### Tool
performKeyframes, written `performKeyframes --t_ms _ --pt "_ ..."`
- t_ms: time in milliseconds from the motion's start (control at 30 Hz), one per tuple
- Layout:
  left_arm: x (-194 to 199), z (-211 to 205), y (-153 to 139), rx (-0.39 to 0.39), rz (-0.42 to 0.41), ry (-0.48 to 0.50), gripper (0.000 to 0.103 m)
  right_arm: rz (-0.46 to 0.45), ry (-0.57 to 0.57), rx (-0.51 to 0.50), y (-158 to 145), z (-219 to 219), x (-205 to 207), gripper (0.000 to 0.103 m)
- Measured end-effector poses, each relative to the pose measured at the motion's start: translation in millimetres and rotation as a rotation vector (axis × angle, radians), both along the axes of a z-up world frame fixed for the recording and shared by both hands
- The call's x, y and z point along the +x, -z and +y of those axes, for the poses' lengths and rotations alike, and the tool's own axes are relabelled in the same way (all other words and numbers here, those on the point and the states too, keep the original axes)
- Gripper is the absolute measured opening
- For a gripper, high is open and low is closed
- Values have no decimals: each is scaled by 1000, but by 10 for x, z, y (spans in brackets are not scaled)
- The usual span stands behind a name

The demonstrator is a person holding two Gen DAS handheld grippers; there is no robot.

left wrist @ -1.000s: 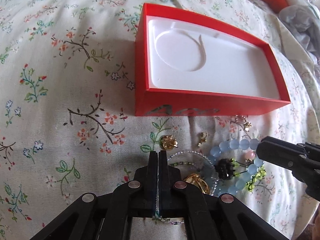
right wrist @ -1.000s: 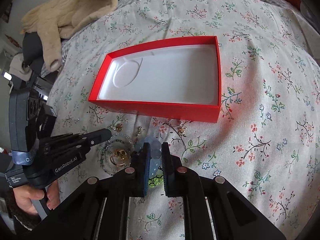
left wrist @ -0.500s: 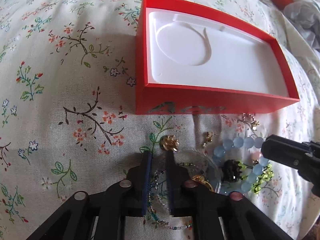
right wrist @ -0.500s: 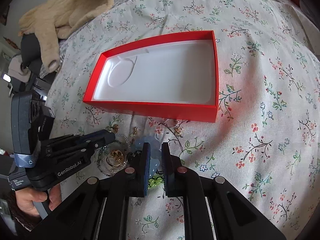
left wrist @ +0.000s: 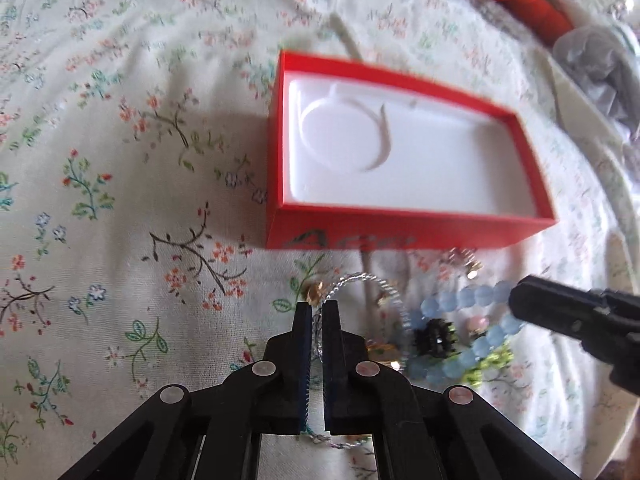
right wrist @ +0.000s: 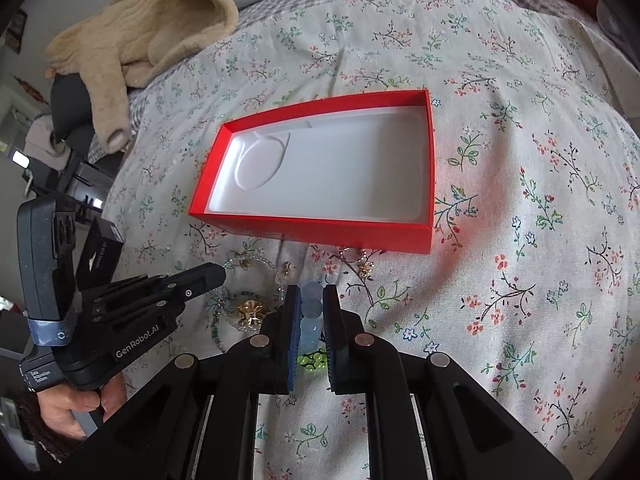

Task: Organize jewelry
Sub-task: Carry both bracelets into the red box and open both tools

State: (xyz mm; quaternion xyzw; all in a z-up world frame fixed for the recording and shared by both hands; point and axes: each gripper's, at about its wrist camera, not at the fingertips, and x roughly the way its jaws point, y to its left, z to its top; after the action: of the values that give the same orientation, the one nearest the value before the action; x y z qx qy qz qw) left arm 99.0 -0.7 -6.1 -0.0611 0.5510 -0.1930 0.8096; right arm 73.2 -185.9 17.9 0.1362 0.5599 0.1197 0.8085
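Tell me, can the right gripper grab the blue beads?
Probably yes. The right gripper already has its fingers on either side of the blue beads, with nothing between them. The left gripper works beside it on a silver chain, apart from the beads.

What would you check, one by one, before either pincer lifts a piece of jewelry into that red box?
1. Red box open, white tray bare: ok.
2. Left gripper around the clear beaded bracelet: ok, a strand runs between its fingers.
3. Left grip firm: cannot tell, a narrow gap shows.
4. Right gripper around the blue bead bracelet: ok, beads sit between the fingers.
5. Bracelets free of the gold flower piece and the black charm: cannot tell, they lie bunched.
6. Path to the box free: ok.
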Motion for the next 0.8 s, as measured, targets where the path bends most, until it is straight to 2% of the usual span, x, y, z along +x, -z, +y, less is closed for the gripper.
performKeyframes --t_ms 333,500,667,800 --pt "-37 33 -424 -107 -84 -13 0 -123 8 -22 -397 106 -135 12" --pt "2 2 -628 -191 -125 -29 0 -198 43 -54 -622 113 -156 12" --pt "95 -62 -714 -286 -162 -50 0 -246 102 -5 -825 44 -82 12" --pt "227 -74 -709 -355 -186 -80 0 -292 147 -6 -947 -3 47 12"
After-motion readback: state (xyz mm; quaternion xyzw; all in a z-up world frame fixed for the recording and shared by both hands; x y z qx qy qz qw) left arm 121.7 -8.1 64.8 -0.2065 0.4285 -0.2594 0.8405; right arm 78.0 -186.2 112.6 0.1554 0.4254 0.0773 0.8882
